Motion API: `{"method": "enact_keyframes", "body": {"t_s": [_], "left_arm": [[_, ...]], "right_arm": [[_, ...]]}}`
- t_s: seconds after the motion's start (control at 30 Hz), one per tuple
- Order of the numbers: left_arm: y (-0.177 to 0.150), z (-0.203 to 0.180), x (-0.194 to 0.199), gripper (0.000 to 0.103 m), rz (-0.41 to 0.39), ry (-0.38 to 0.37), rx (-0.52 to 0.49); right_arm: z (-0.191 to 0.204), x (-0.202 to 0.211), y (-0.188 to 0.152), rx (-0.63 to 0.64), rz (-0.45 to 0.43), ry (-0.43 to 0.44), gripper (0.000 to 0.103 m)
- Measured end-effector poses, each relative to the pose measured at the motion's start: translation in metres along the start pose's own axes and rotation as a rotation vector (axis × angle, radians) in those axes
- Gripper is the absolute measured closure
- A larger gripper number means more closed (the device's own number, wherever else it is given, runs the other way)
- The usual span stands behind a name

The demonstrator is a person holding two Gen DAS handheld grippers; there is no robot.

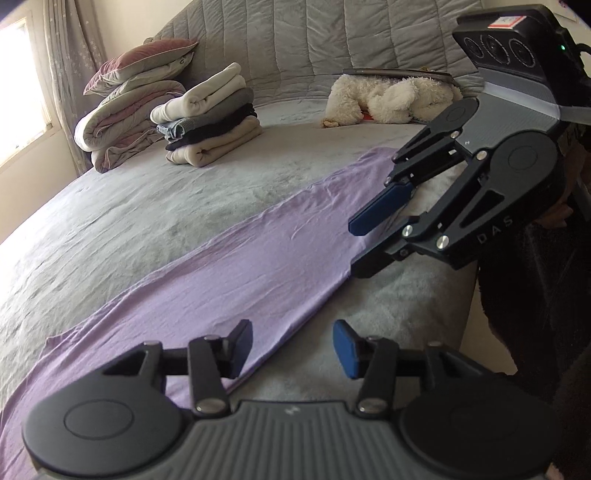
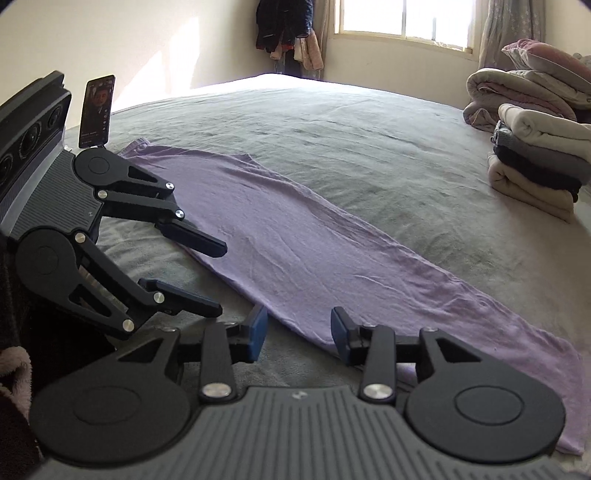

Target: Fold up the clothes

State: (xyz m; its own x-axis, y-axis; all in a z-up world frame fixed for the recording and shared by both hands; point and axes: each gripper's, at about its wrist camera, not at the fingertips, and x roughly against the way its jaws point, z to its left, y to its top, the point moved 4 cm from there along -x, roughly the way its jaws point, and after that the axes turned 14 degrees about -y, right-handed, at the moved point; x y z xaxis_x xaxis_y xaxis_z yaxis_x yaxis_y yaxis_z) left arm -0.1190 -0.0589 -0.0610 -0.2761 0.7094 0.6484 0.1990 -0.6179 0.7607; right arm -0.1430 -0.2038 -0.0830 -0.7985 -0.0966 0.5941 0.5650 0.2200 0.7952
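A lilac garment (image 1: pixel 221 266) (image 2: pixel 314 240) lies flat on the grey bed (image 1: pixel 110 221) (image 2: pixel 332 122), folded lengthwise into a long narrow strip. My left gripper (image 1: pixel 293 339) (image 2: pixel 218 278) hovers open over the strip's near long edge, one finger above the cloth and one above the bedspread. My right gripper (image 2: pixel 299 328) (image 1: pixel 360 247) is open too, over the same edge further along, near the strip's other end. Neither has anything between its pads. The two grippers point toward each other across the cloth.
A stack of folded clothes (image 1: pixel 210 118) (image 2: pixel 535 166) sits beside piled pillows and quilts (image 1: pixel 125 96) (image 2: pixel 517 88). A white plush toy (image 1: pixel 388 96) lies by the quilted headboard. A phone on a stand (image 2: pixel 96 110) rises behind the left gripper. Clothes (image 2: pixel 288 33) hang in the corner.
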Motion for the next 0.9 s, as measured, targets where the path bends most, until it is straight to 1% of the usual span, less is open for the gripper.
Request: {"method": "enact_keyframes", "body": {"t_s": [0.1, 0.17, 0.23, 0.3, 0.37, 0.4, 0.43, 0.5, 0.53, 0.57, 0.6, 0.63, 0.7, 0.8, 0.9], "left_arm": [[0.007, 0.007, -0.002, 0.042, -0.039, -0.008, 0.059], [0.013, 0.013, -0.007, 0.039, -0.065, -0.005, 0.098], [0.016, 0.021, -0.013, 0.033, -0.090, -0.002, 0.147], [0.015, 0.029, -0.022, 0.028, -0.097, -0.004, 0.206], [0.008, 0.035, -0.033, 0.027, -0.058, -0.005, 0.260], [0.003, 0.035, -0.036, 0.026, -0.047, -0.006, 0.267], [-0.002, 0.030, -0.036, 0.021, -0.050, -0.006, 0.242], [-0.010, 0.020, -0.032, 0.014, -0.064, 0.002, 0.186], [-0.014, 0.016, -0.029, 0.014, -0.073, 0.011, 0.164], [-0.018, 0.014, -0.025, 0.014, -0.084, 0.010, 0.160], [-0.021, 0.014, -0.020, 0.014, -0.094, 0.004, 0.170], [-0.022, 0.015, -0.016, 0.013, -0.099, -0.004, 0.187], [-0.024, 0.019, -0.006, 0.011, -0.110, -0.021, 0.228], [-0.020, 0.022, 0.007, 0.010, -0.142, -0.027, 0.264], [-0.011, 0.022, 0.012, 0.008, -0.173, -0.020, 0.257]], "right_arm": [[-0.026, 0.003, -0.004, -0.128, -0.016, -0.070, 0.060], [-0.044, 0.000, -0.006, -0.215, -0.015, -0.146, 0.060], [-0.060, -0.004, -0.007, -0.291, -0.010, -0.208, 0.060], [-0.067, -0.009, -0.008, -0.313, -0.005, -0.251, 0.060], [-0.066, -0.015, -0.013, -0.282, 0.024, -0.306, 0.060], [-0.064, -0.017, -0.017, -0.260, 0.054, -0.331, 0.058], [-0.062, -0.018, -0.024, -0.239, 0.070, -0.354, 0.055], [-0.059, -0.014, -0.032, -0.211, 0.089, -0.400, 0.036], [-0.059, -0.010, -0.034, -0.213, 0.103, -0.420, 0.032], [-0.059, -0.006, -0.036, -0.217, 0.116, -0.438, 0.024], [-0.060, -0.004, -0.038, -0.229, 0.127, -0.441, 0.020], [-0.062, -0.001, -0.039, -0.242, 0.137, -0.444, 0.018], [-0.063, 0.005, -0.041, -0.262, 0.158, -0.441, 0.008], [-0.064, 0.018, -0.039, -0.298, 0.146, -0.429, 0.006], [-0.067, 0.033, -0.036, -0.348, 0.113, -0.422, 0.005]]}}
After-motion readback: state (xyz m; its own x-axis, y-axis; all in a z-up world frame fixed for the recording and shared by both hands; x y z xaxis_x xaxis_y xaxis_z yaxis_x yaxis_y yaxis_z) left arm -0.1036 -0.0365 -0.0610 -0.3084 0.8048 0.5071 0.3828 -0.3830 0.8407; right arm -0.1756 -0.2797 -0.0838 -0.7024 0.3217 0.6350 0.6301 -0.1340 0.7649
